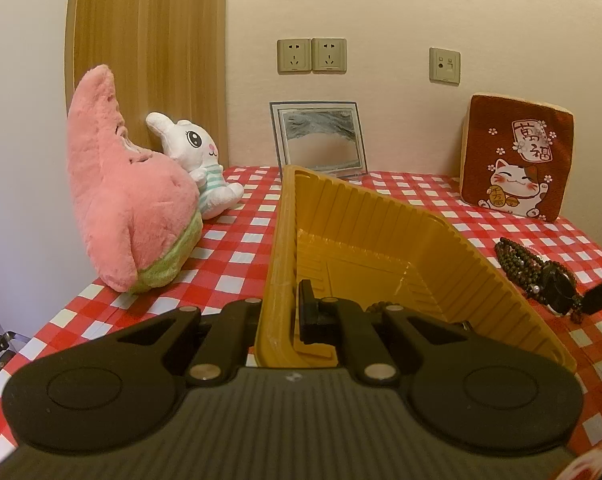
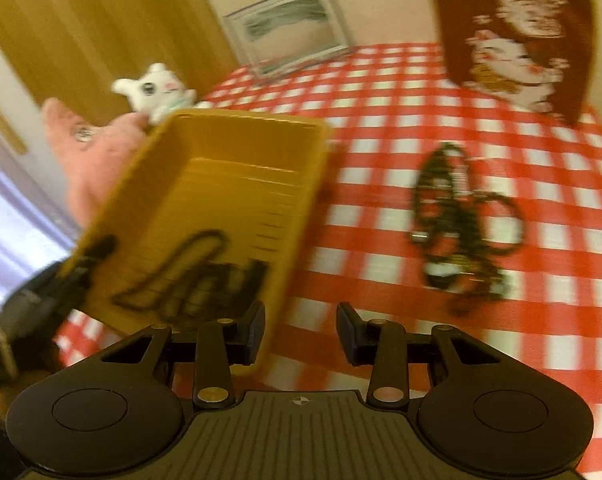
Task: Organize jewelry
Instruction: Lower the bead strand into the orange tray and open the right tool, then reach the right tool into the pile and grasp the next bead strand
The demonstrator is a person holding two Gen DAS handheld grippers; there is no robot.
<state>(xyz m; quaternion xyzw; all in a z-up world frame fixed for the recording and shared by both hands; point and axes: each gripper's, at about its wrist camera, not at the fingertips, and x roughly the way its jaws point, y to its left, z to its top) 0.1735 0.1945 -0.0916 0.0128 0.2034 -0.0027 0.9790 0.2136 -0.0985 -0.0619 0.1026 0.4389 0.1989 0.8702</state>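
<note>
A red-and-white checked tablecloth (image 1: 401, 200) is backed by a cream wall (image 1: 381, 20). The yellow tray (image 1: 381, 220) is clamped by the left gripper (image 1: 297, 316); the right gripper (image 2: 301, 328) is held parted, empty. Beaded jewelry (image 2: 461, 220) is left on the cloth.

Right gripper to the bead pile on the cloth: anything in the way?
Nothing visible. The right gripper is open and empty, with only bare checked cloth between it and the bead pile. The yellow tray, held by the left gripper, sits off to the side.
</note>
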